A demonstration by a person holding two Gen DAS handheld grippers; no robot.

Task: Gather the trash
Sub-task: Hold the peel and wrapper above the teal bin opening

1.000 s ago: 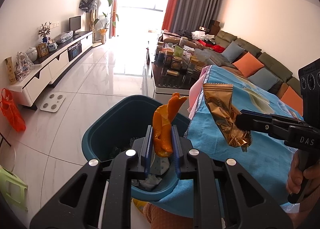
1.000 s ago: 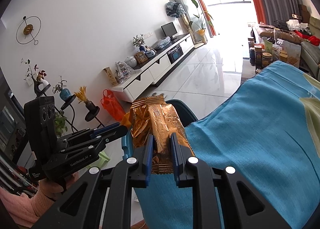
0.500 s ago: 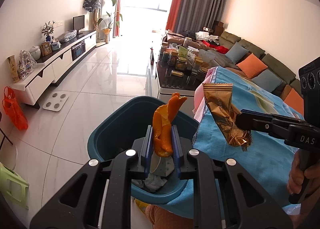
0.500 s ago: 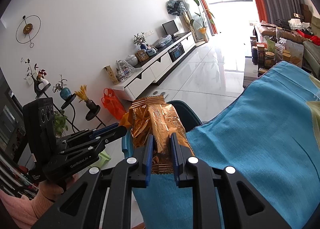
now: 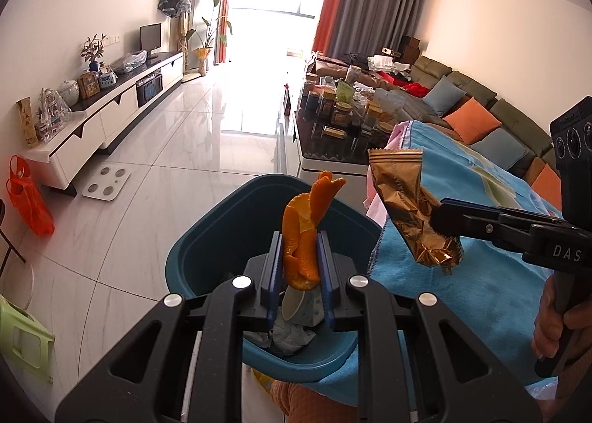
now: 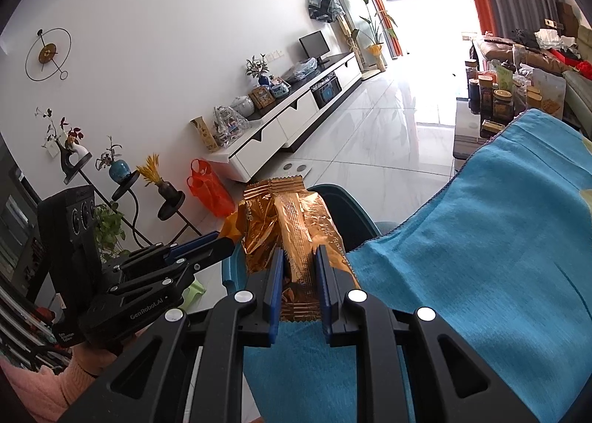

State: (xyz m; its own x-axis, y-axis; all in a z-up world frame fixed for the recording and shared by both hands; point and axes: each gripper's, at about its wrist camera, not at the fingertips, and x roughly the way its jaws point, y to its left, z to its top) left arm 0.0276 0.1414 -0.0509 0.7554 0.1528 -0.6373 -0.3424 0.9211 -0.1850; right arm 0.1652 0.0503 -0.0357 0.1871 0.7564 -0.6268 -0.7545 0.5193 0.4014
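Note:
My left gripper (image 5: 299,249) is shut on an orange peel (image 5: 303,238), held upright over a dark teal bin (image 5: 207,238) that has crumpled paper and wrappers at its bottom. My right gripper (image 6: 299,267) is shut on a crinkled gold snack wrapper (image 6: 296,223), held above the edge of a blue cloth (image 6: 481,256). In the left wrist view the gold wrapper (image 5: 410,201) hangs in the right gripper (image 5: 442,217) just right of the bin. In the right wrist view the left gripper (image 6: 222,242) sits at the left, its peel mostly hidden behind the wrapper.
A blue cloth (image 5: 481,275) covers the table beside the bin. Beyond stand a dark coffee table (image 5: 333,142) crowded with jars, a sofa (image 5: 481,108) with cushions, a white TV cabinet (image 5: 111,116), an orange bag (image 5: 29,201), a green stool (image 5: 22,338) and white floor tiles.
The left wrist view has shifted slightly, so the bin sits a little more to the right. Both grips look the same.

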